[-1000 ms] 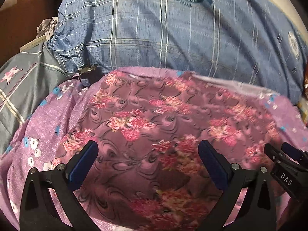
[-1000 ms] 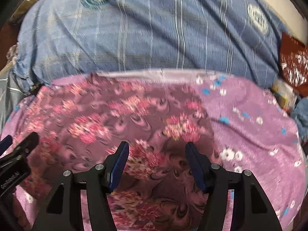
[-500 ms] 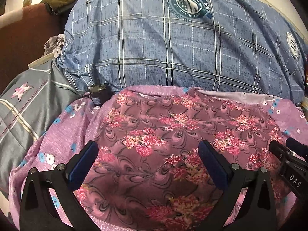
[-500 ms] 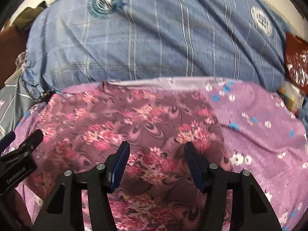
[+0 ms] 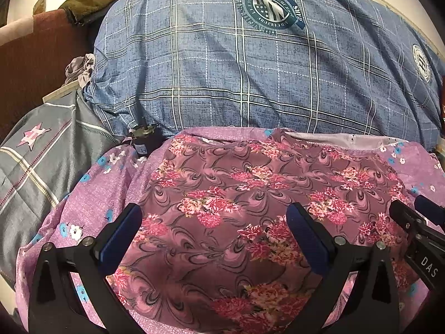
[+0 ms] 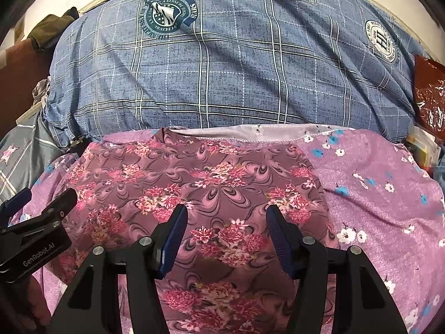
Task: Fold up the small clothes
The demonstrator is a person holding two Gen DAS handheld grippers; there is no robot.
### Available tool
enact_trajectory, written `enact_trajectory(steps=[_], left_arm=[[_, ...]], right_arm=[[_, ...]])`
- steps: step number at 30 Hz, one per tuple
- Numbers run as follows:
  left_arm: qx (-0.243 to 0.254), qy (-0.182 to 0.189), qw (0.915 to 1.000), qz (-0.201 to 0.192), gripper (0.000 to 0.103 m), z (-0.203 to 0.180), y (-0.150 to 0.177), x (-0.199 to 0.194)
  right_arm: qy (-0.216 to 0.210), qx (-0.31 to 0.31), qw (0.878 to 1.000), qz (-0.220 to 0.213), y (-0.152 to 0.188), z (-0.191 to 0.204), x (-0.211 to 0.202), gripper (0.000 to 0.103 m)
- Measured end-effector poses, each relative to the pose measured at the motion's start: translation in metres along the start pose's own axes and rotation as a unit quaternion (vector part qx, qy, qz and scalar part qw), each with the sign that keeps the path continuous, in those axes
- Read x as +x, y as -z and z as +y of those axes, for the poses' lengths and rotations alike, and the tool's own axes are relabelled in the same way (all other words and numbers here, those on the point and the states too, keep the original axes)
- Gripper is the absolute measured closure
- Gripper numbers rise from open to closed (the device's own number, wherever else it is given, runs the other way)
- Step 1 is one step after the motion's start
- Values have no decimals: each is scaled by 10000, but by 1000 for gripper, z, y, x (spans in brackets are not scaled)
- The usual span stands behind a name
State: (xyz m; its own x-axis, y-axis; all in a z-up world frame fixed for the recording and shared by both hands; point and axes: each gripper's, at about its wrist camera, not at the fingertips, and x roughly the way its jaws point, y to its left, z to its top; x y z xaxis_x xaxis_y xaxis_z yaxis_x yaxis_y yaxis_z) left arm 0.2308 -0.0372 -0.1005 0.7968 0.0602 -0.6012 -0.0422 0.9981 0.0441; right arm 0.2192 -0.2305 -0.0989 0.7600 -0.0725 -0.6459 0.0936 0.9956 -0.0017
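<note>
Blue plaid pillow (image 5: 250,83) (crested) behind a grey quilt (image 5: 47,161).

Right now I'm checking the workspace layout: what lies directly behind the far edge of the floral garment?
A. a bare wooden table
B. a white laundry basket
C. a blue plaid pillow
C: the blue plaid pillow bulges just beyond the floral garment.

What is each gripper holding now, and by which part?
Nothing is held. The left gripper and the right gripper both stand open above the floral garment, which lies flat on the bed.
</note>
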Motion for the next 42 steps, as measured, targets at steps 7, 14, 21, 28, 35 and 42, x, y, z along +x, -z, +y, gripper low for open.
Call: enact_trajectory(steps=[7, 14, 21, 28, 35, 42], left_arm=[[-27, -14, 10000, 38, 0, 2, 1, 1], [9, -37, 10000, 58, 0, 2, 2, 2], [10, -45, 10000, 54, 0, 2, 2, 2], [16, -75, 9999, 81, 0, 5, 3, 3], [40, -87, 9999, 114, 0, 5, 4, 4], [107, -117, 9997, 187, 0, 4, 7, 9]], right_arm=[[-28, -83, 9999, 86, 3, 6, 3, 43], [-57, -213, 9996, 152, 7, 14, 5, 43], [-66, -192, 9996, 193, 7, 14, 6, 44], [-70, -239, 9993, 270, 9, 17, 10, 44], [-69, -321, 9988, 367, 12, 21, 14, 44], [-47, -372, 9980, 510, 14, 24, 19, 44]])
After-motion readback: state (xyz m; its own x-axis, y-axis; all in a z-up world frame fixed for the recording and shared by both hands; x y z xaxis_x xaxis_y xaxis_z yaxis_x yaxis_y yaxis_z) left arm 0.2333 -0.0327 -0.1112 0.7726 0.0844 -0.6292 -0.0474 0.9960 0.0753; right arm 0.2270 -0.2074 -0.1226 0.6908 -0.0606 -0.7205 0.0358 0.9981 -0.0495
